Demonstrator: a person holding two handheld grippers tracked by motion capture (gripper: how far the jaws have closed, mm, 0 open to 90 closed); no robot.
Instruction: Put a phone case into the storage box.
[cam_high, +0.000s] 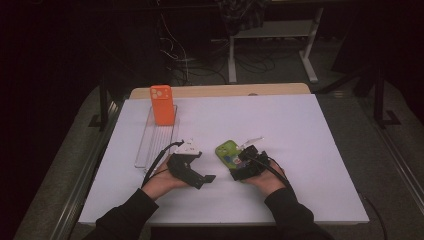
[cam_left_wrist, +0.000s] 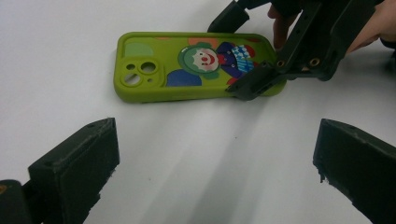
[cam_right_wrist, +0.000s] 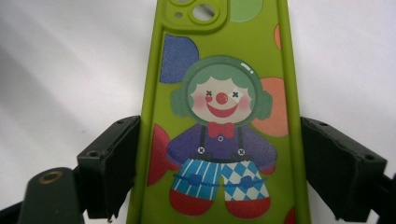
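White-covered worktop (cam_high: 300, 150), flat and bare over most of its face, so both hands work low near its 6 o'clock edge. Clear ridged plastic tray (cam_high: 156, 142) lies lengthwise at about 9 o'clock from the hands; an orange silicone phone case (cam_high: 162, 104) stands upright at its far end, propped as if the tray's grooves serve as a rack. Green soft phone case printed with a clown figure (cam_right_wrist: 224, 116) lies flat, printed back up, camera cut-out toward 12 o'clock, just right of centre on the worktop. Right gripper (cam_high: 248, 162) is set over its near end, fingers (cam_right_wrist: 109, 163) straddling the two long edges: left pad looks to be touching the rim, right pad just beside it, so contact without a firm squeeze, as I read it. Likely a lengthwise-edge grasp for lifting. Left gripper (cam_high: 192, 170) waits at 9 o'clock of the case, fingers (cam_left_wrist: 77, 168) spread wide, holding nothing, aimed at the case.
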